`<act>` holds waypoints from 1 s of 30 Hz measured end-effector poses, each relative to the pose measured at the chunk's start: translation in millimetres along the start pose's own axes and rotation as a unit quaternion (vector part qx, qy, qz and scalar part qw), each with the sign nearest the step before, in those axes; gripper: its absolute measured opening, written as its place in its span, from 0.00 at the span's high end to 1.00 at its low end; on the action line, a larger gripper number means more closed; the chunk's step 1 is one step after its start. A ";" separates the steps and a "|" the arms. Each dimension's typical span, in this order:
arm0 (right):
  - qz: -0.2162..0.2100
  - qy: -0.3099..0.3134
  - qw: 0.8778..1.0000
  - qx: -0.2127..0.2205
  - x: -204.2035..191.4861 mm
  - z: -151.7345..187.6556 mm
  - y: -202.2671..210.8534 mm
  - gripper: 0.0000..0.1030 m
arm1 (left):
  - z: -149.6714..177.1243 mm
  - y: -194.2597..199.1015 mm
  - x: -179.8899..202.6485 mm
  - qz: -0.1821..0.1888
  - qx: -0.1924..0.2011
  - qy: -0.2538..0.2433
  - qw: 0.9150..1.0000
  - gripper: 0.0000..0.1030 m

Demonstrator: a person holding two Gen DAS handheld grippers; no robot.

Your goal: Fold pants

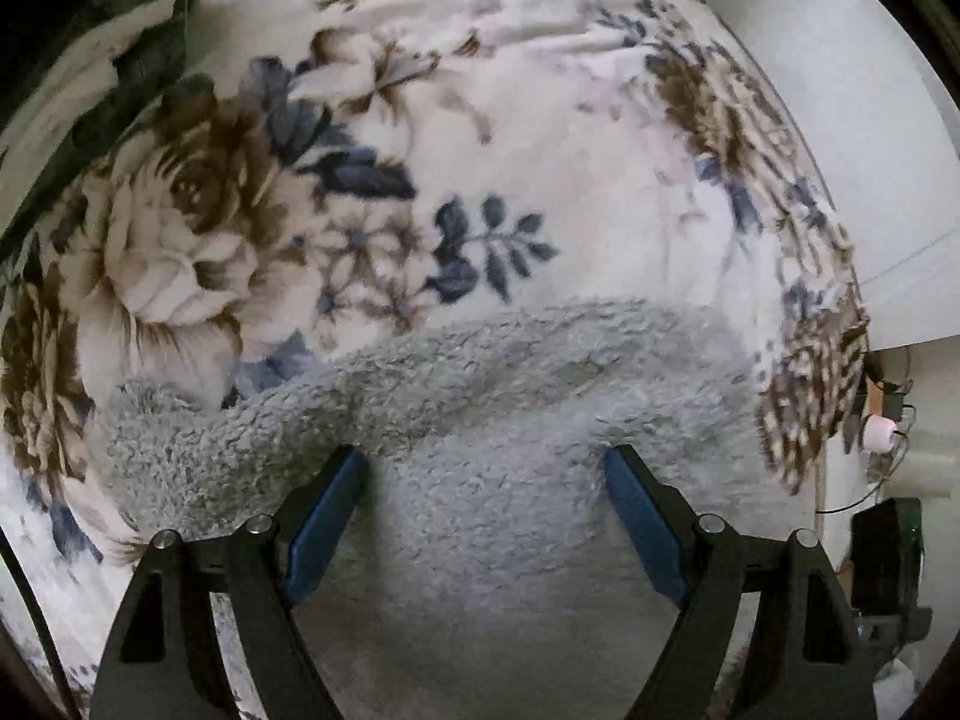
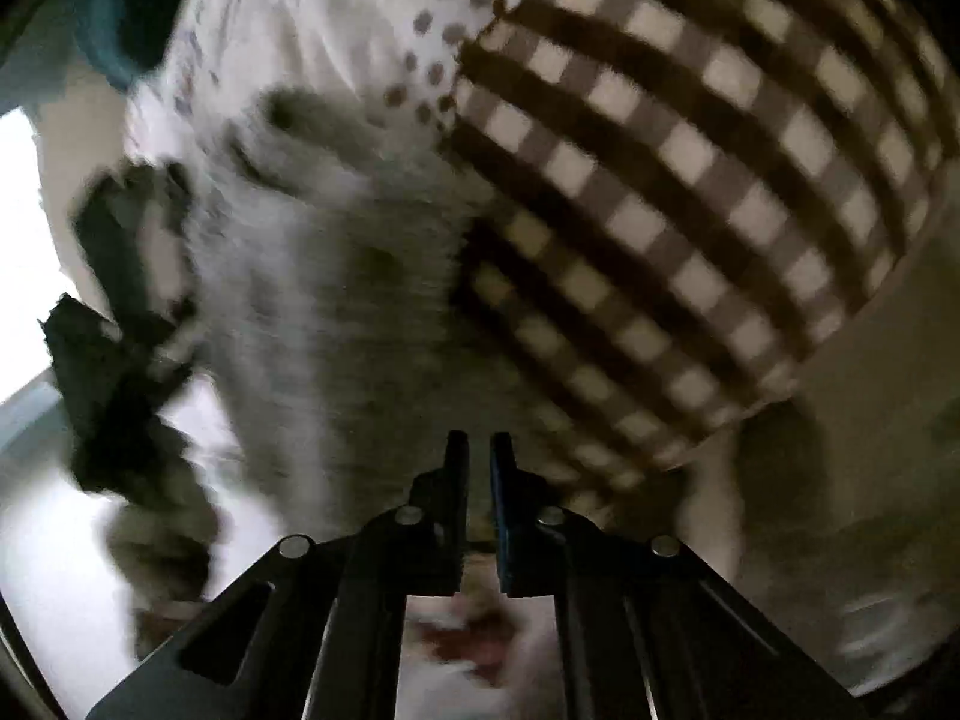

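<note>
Spread wide, the left hand-held gripper [image 1: 483,465] is held over grey fleece pants [image 1: 480,420] bunched on the floral bed blanket [image 1: 570,180]. Pressed nearly together, the right hand-held gripper [image 2: 478,456] may pinch fabric; uncertain. No neat fold is seen; most remains.

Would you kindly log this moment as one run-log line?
left gripper: open over grey fleece pants | right gripper: shut on pants | surface: floral blanket

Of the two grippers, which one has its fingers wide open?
The left gripper: its blue-padded fingers stand far apart over the grey fleece pants. The right gripper has only a narrow slit between its fingers.
</note>
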State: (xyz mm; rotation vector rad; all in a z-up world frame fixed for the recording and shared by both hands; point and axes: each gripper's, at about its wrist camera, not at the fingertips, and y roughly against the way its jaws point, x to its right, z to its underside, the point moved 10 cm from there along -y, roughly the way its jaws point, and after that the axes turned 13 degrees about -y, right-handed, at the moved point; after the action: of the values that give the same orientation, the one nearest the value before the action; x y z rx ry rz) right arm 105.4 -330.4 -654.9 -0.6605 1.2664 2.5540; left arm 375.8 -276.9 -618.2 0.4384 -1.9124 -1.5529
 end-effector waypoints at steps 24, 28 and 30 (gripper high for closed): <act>0.027 0.029 0.999 0.028 -9.5 -3.2 -6.1 0.30 | -1.7 18.2 16.4 0.033 0.043 0.006 0.999 0.20; 0.018 0.072 0.996 0.056 -36.7 -14.7 22.6 0.27 | 12.4 56.1 -7.9 0.068 0.104 0.079 0.989 0.04; 0.024 0.089 0.993 0.075 -52.8 -26.8 34.4 0.27 | 25.3 71.0 -26.7 0.056 0.125 0.110 0.984 0.01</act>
State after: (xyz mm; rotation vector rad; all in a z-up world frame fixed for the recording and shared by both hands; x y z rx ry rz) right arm 146.6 -372.2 -619.7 -0.8512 1.5327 2.4515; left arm 388.4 -223.8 -559.8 0.5738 -1.9270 -1.1465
